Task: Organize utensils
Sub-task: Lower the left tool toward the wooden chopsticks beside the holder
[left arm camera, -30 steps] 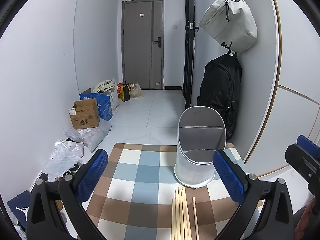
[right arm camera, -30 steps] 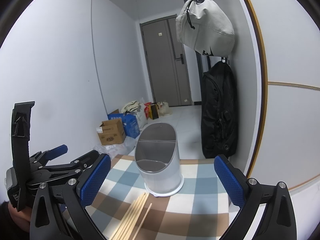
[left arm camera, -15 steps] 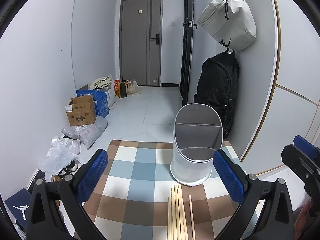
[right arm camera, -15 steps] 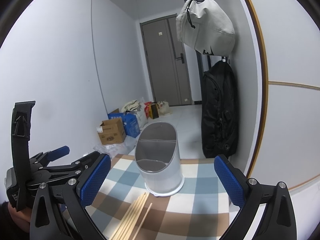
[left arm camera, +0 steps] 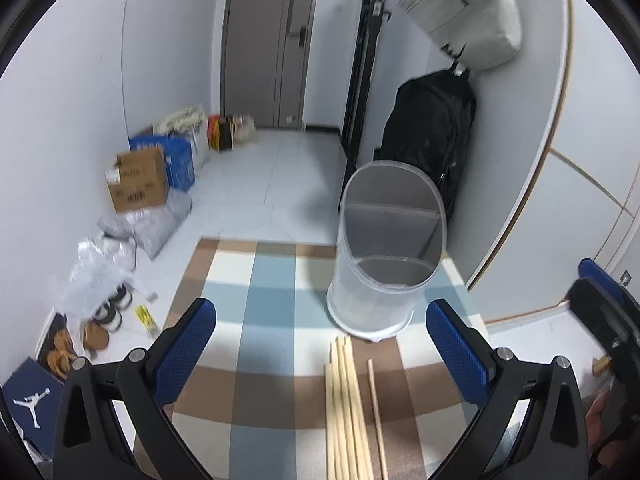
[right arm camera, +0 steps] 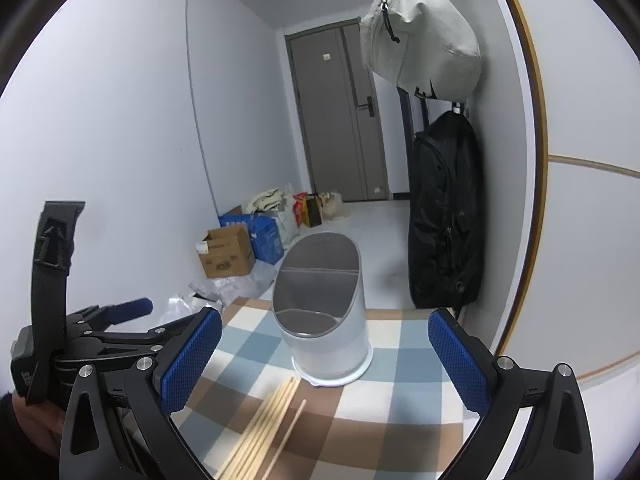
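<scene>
Chopsticks (left arm camera: 346, 404) lie before utensil holder (left arm camera: 384, 248); both grippers (left arm camera: 320, 340) (right arm camera: 324, 356) gape, holding nothing

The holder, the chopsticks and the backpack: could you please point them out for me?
holder (left arm camera: 372, 300), left wrist view, front wall.
chopsticks (left arm camera: 346, 400), left wrist view, mid-bundle.
backpack (right arm camera: 444, 216), right wrist view, front panel.

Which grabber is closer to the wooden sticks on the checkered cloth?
Probably the left gripper, though it's close: the chopsticks lie right between its open fingers. The right gripper is open too, with the sticks low and left of center.
</scene>
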Demonstrator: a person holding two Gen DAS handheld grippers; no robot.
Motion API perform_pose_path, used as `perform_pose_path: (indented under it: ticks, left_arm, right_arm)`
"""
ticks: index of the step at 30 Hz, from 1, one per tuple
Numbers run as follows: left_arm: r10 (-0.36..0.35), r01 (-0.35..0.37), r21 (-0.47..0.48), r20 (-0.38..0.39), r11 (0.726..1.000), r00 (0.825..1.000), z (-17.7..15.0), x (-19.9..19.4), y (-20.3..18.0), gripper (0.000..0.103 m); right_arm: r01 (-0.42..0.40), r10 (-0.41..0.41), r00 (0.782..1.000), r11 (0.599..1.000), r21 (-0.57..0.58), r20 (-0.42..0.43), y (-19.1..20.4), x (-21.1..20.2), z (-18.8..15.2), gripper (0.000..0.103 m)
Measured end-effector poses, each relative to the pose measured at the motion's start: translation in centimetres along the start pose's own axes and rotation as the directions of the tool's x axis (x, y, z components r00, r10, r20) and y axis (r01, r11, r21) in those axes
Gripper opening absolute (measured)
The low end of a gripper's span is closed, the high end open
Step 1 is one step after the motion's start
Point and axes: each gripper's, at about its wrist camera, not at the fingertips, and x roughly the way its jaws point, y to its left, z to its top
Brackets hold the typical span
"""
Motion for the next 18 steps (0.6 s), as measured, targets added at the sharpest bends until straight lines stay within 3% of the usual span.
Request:
perform_pose_path:
  ticks: [5,7,12,18]
  left_arm:
    - [0.016,-0.016,0.0,-0.122,1.0,0.992,-0.8,2.5,1.2,0.101]
    - [-0.007,0.008,0.003,-0.203,1.0,0.979,-1.6,3.8,1.6,0.095]
    - [-0.016,0.033,0.039,-0.374,0.999,0.927,-3.6,6.5,1.4,0.09]
    - [-0.003,0.044,0.075,-0.478,0.996,0.878,-4.7,8.1,0.9,0.07]
  right_arm:
    - [-0.009,0.01,1.0,1.0,0.024,-0.021,-0.7,0.9,0.0,0.103]
    - [-0.013,0.014,0.999,1.0,0.028,-0.031,-0.8,1.3,0.1,0.103]
    - [-0.028,0.031,0.998,0.998,0.053,-0.062,-1.6,2.5,0.2,0.103]
    - [-0.039,0.048,0.995,0.994,0.099,-0.083,-2.9,3.3,0.3,0.103]
